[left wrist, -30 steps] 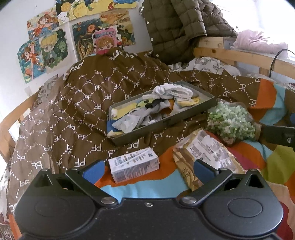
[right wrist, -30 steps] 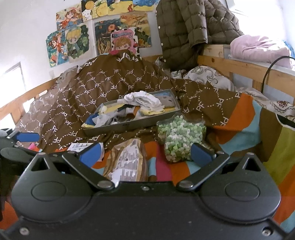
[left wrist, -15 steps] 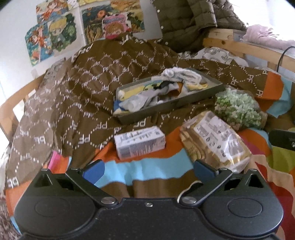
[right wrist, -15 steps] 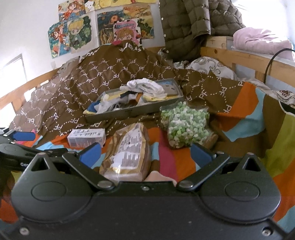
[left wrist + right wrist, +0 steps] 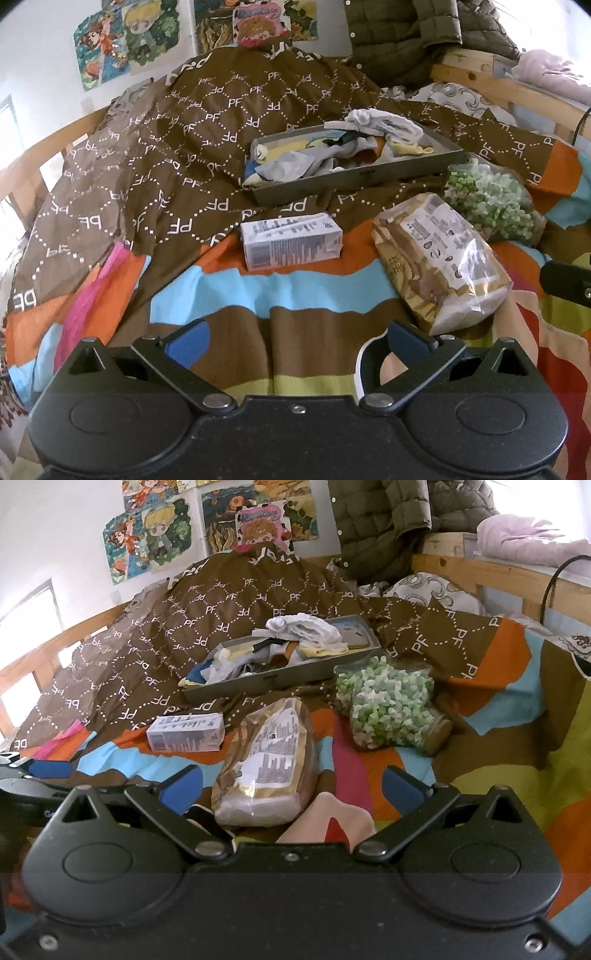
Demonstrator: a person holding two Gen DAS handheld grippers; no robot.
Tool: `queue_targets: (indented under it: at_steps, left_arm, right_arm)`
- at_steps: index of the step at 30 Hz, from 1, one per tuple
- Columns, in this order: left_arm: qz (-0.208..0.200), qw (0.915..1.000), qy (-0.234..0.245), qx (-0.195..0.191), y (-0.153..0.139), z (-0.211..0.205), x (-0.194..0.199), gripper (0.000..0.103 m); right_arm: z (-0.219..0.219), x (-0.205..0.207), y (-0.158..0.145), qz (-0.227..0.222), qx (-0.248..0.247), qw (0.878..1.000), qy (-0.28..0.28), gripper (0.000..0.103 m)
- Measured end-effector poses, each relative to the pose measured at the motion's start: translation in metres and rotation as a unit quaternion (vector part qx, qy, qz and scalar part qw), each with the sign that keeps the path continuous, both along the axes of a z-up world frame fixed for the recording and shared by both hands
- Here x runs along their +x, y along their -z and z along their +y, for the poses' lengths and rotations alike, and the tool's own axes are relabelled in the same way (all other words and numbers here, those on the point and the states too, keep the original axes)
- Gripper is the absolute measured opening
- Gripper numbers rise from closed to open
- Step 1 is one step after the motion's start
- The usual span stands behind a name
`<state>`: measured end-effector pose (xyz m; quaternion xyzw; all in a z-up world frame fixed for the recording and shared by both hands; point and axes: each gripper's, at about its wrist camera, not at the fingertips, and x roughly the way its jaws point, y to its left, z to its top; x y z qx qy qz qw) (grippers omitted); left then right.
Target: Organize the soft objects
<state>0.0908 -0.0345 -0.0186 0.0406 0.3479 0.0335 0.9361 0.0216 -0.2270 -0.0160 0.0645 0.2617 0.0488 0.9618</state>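
A grey tray (image 5: 369, 175) (image 5: 295, 675) heaped with socks and small cloths rests on the brown patterned quilt. In front of it lie a white carton (image 5: 291, 240) (image 5: 186, 733), a bagged loaf of bread (image 5: 439, 258) (image 5: 269, 760) and a bag of green and white pieces (image 5: 487, 199) (image 5: 391, 705). My left gripper (image 5: 299, 341) is open over the striped bedcover, short of the carton. My right gripper (image 5: 291, 782) is open, its fingers either side of the near end of the bread bag. A pink sock (image 5: 328, 823) lies just under the right gripper.
A brown quilt (image 5: 166, 155) is piled up at the back left. A quilted jacket (image 5: 399, 520) hangs over the wooden bed rail (image 5: 498, 572). A pink blanket (image 5: 532, 542) lies on the upper rail. A black cable (image 5: 554, 579) hangs at the right.
Both grippers have pulled back toward me and tilted down, so more of the striped bedcover shows in front. The pink sock has come into view under the right gripper. Nothing was grasped.
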Motion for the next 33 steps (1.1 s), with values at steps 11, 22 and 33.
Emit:
queue_targets:
  at_steps: [11, 22, 33]
  left_arm:
    - [0.008, 1.0000, -0.004, -0.001, 0.005, -0.003, -0.005, 0.102]
    - [0.022, 0.9996, -0.019, -0.002, 0.012, -0.001, -0.010, 0.102]
    - [0.023, 0.9995, -0.021, -0.001, 0.013, -0.002, -0.012, 0.102]
  right_arm:
    - [0.000, 0.004, 0.007, 0.013, 0.010, 1.000, 0.001, 0.102]
    - [0.006, 0.007, 0.012, 0.029, 0.009, 1.000, -0.005, 0.102]
    - [0.005, 0.010, 0.018, 0.042, 0.002, 0.999, -0.006, 0.102]
